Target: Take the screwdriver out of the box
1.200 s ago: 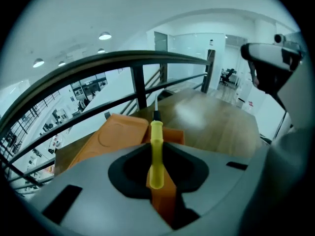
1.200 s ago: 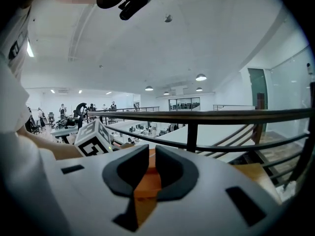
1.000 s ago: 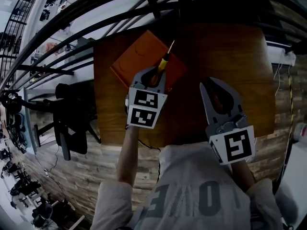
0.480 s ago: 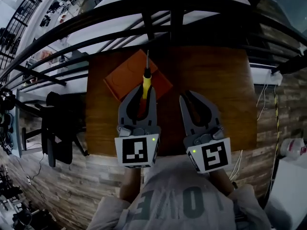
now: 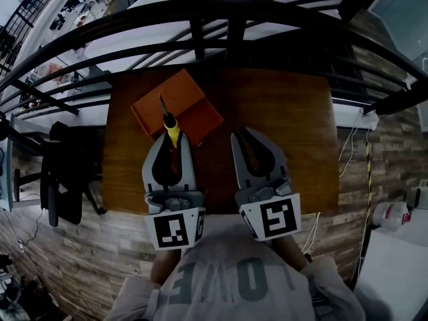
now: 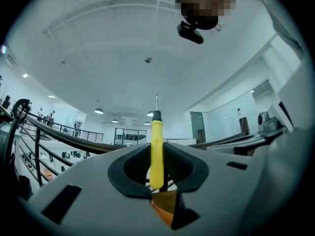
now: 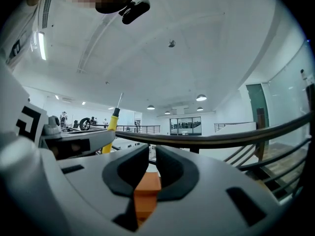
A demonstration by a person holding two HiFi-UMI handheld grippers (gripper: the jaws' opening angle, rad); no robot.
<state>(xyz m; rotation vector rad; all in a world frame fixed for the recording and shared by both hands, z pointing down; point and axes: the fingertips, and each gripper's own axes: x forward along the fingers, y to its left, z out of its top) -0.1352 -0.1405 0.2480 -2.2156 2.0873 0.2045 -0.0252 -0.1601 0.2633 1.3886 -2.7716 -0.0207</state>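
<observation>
My left gripper (image 5: 172, 138) is shut on the yellow handle of the screwdriver (image 5: 171, 127), whose thin metal shaft points away over the orange box (image 5: 182, 104). The box lies shut on the wooden table (image 5: 294, 126), at its far left. In the left gripper view the jaws of the left gripper (image 6: 156, 154) clamp the screwdriver (image 6: 156, 141), which stands up against the ceiling. My right gripper (image 5: 242, 136) hovers beside the left one, shut with nothing held. From the right gripper view, past the right gripper (image 7: 151, 161), the screwdriver (image 7: 112, 127) shows at the left.
A black railing (image 5: 200, 12) runs just beyond the table's far edge. A dark chair (image 5: 63, 172) stands left of the table. A white bottle (image 5: 388, 214) sits on the floor at the right. The person's torso is at the table's near edge.
Both grippers have drawn back toward the person and tilted upward. The screwdriver has come along in the left gripper, away from over the box's middle.
</observation>
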